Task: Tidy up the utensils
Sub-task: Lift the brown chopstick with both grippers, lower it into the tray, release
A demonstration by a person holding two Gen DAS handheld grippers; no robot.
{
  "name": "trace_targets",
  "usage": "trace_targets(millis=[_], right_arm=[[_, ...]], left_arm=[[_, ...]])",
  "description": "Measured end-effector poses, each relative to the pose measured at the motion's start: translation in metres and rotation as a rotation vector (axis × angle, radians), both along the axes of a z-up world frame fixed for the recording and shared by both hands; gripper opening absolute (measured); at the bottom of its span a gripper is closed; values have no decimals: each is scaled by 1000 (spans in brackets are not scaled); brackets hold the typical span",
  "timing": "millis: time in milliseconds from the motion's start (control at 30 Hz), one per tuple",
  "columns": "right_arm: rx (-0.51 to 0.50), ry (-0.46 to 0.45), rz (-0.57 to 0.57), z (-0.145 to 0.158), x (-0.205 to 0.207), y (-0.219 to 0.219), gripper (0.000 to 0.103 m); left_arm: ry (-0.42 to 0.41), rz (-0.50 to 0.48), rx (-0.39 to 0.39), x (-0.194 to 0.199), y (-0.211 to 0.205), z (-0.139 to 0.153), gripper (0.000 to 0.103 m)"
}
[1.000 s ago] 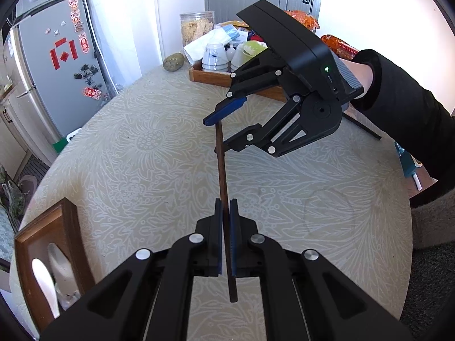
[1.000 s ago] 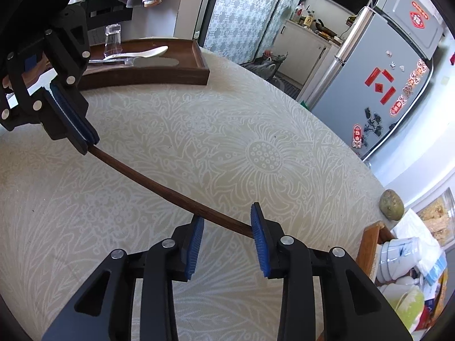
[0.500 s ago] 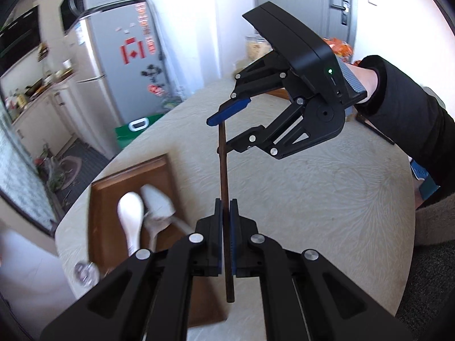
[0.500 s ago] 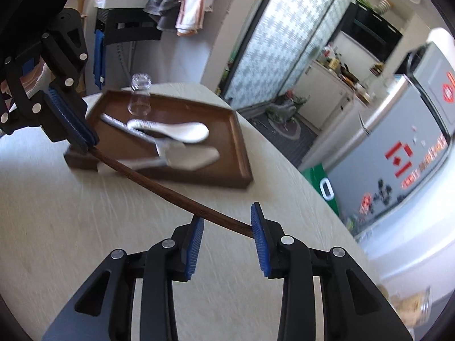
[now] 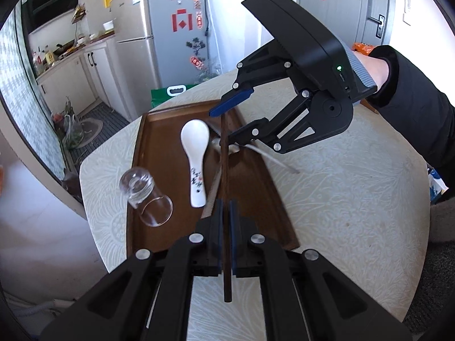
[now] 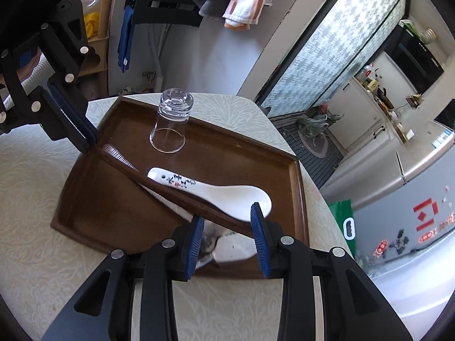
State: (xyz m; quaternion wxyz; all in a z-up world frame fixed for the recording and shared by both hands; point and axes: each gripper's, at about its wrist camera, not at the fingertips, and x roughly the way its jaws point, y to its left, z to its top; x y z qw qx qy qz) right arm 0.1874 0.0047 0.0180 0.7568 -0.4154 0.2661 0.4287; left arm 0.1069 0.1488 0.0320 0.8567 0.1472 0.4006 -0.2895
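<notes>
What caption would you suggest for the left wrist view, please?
Left gripper holds a chopstick over the tray; open right gripper straddles its far end.

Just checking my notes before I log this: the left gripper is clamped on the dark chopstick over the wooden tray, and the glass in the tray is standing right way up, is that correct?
Not quite: the glass stands upside down, thick base up and open rim on the wooden tray, as the right wrist view shows. The rest holds: the left gripper is clamped on the dark chopstick over that tray.
</notes>
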Motion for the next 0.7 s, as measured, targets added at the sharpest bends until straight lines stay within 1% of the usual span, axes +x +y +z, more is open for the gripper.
trace_targets(millis=[100, 133, 167, 233, 267, 333, 433, 467, 533, 633, 700], right_arm=[[-28, -10, -16, -9, 1, 10, 36], [-26, -14, -19, -10, 2, 12, 43], [-15, -8, -18, -9, 2, 11, 47], [5, -1, -23, -5, 3, 7, 61], [9, 4, -27, -4, 5, 6, 62], [19, 33, -33, -1, 8, 2, 62], [43, 83, -34, 4, 8, -6, 62], [43, 89, -29, 6, 6, -7, 62], [32, 95, -9, 8, -1, -11, 62], [27, 103, -11, 11, -9, -18, 62], [41, 116, -32, 15, -14, -24, 63]], left_arm=[[13, 25, -11, 8, 10, -10, 6], [19, 32, -8, 9, 13, -13, 6], [24, 36, -1, 11, 13, -17, 7], [22, 37, 14, 11, 11, -25, 41], [28, 28, 2, 11, 10, -27, 45], [29, 26, -3, 13, 8, -28, 49], [33, 20, -5, 14, 4, -30, 53], [37, 17, -2, 16, 2, -31, 54], [33, 4, 14, 14, -3, -30, 60], [27, -10, 23, 8, -11, -29, 61], [19, 15, 24, 5, -16, -26, 64]])
